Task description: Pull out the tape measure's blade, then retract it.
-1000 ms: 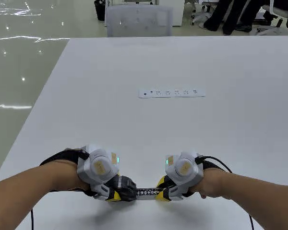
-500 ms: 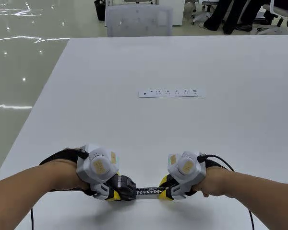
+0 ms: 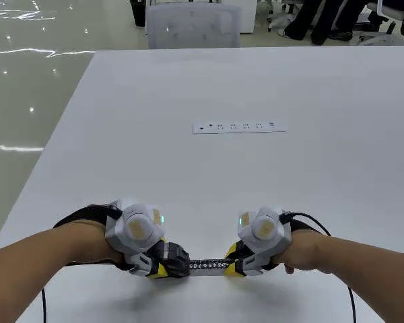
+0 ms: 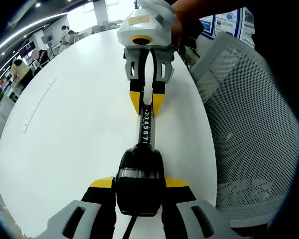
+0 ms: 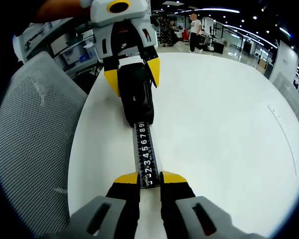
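Clamping the tape measure (image 5: pixel 137 102) in my left gripper (image 5: pixel 133 74) at the near edge of the table (image 3: pixel 188 182), my right gripper (image 5: pixel 149 179) pinching the blade (image 5: pixel 144 147) tip, I should pull straight and level, then ease it back slowly.

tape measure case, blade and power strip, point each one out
tape measure case (image 4: pixel 139 177): left gripper view, top of the black housing.
blade (image 5: pixel 144 149): right gripper view, numbered face midway along its length.
power strip (image 3: pixel 239 126): head view, middle of the white strip.
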Tool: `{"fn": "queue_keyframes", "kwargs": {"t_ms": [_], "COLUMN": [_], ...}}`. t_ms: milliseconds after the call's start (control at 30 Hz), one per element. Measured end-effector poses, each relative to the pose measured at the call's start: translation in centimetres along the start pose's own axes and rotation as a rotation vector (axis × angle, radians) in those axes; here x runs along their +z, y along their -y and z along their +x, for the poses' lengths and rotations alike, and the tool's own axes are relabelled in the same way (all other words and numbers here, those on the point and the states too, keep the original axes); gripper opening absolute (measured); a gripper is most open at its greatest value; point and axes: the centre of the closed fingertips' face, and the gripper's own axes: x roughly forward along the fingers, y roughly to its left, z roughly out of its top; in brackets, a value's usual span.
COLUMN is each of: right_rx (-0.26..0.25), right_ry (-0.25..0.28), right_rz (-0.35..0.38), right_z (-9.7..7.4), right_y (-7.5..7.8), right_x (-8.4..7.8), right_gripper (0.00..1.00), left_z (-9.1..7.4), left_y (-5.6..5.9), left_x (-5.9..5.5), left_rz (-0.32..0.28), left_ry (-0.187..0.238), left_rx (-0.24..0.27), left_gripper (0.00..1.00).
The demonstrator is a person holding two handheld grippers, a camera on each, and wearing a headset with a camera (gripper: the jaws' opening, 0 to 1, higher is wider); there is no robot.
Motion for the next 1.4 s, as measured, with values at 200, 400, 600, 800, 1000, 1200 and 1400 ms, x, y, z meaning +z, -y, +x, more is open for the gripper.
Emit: {"fn": "queue_keyframes", "kwargs": {"t_ms": [200,400,600,800,1000,1200,1400], "right_rx": [0.0,-0.005,-0.005,-0.006,-0.006,-0.01,-0.015], "right_ry": [-0.007,-0.014,-0.017,-0.023,-0.028,-0.05,-0.062], "right_rz": [0.001,-0.001,0.005,0.008,0.006,0.007,0.018], "right_z": [-0.4,-0.6,-0.9,-1.2,-1.5,-2.2,-3.0], "right_y": [0.2,0.3,0.3,0.4,0.4,1.0,1.2], "right_x": [-0.5,-1.0,-1.3,-1.7,-1.9,-2.9,-4.1], "right_gripper": [0.13,0.13,0.13,0.13,0.13,0.13,0.13], "left_z": [0.0,0.1,0.1,0.1,0.2,0.1,0.1], "left_y": [0.0,0.0,0.0,0.0,0.0,0.0,0.0], "left_x": [0.0,0.0,0.1,0.1,0.1,0.0,0.0], "left_rz": [-0.002,-0.008,-0.011,-0.015,-0.028,-0.017,-0.015], "left_ry": [0.003,0.005,0.005,0.006,0.013,0.009,0.003], "left_rx": [0.001,0.003,0.003,0.005,0.011,0.009,0.005], "left_gripper": [0.32,0.32,0.32,0.32,0.32,0.31,0.31]}}
